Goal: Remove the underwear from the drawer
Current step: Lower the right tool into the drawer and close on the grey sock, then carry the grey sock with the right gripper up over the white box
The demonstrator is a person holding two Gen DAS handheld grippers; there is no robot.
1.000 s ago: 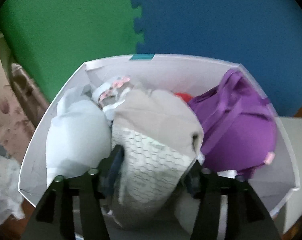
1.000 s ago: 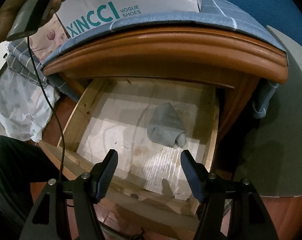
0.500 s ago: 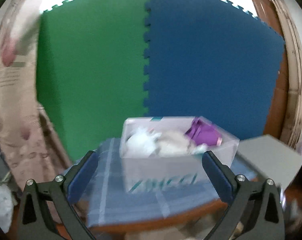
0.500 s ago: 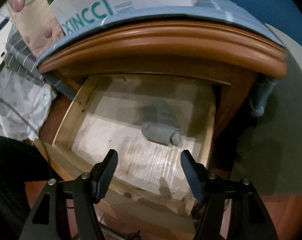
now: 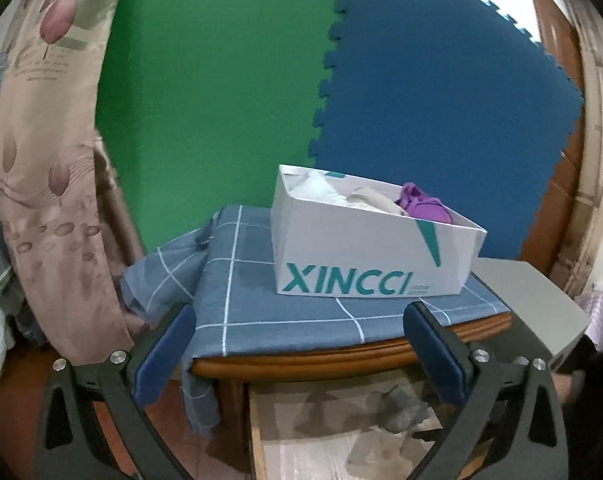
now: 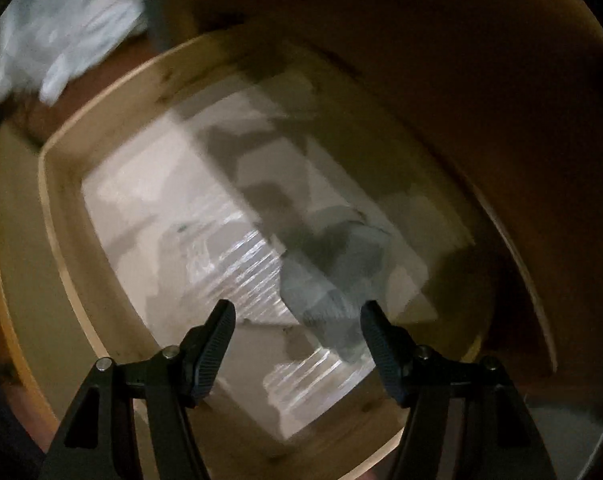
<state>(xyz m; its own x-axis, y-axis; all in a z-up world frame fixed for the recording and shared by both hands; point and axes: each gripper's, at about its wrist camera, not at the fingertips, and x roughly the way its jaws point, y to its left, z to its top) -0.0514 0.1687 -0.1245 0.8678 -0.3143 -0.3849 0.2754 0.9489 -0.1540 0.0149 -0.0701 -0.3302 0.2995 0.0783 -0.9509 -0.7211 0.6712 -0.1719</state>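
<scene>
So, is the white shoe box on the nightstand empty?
No, the white shoe box holds several garments, among them a purple one.

Colours in your views:
Grey underwear (image 6: 333, 280), pale wood drawer (image 6: 61, 248); white shoebox (image 5: 365, 248) with teal XINCCI lettering; blue windowpane-check cloth (image 5: 285, 308); green (image 5: 221, 80) and blue foam mats (image 5: 433, 100).

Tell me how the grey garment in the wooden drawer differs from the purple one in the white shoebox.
The grey ribbed garment lies alone on the pale floor of the open wooden drawer; the purple smooth garment is packed beside other clothes in the white XINCCI shoebox. The grey one sits low, under the cabinet top; the purple one sits on top, on the blue checked cloth. Both lie crumpled, and no claw grips either.
</scene>
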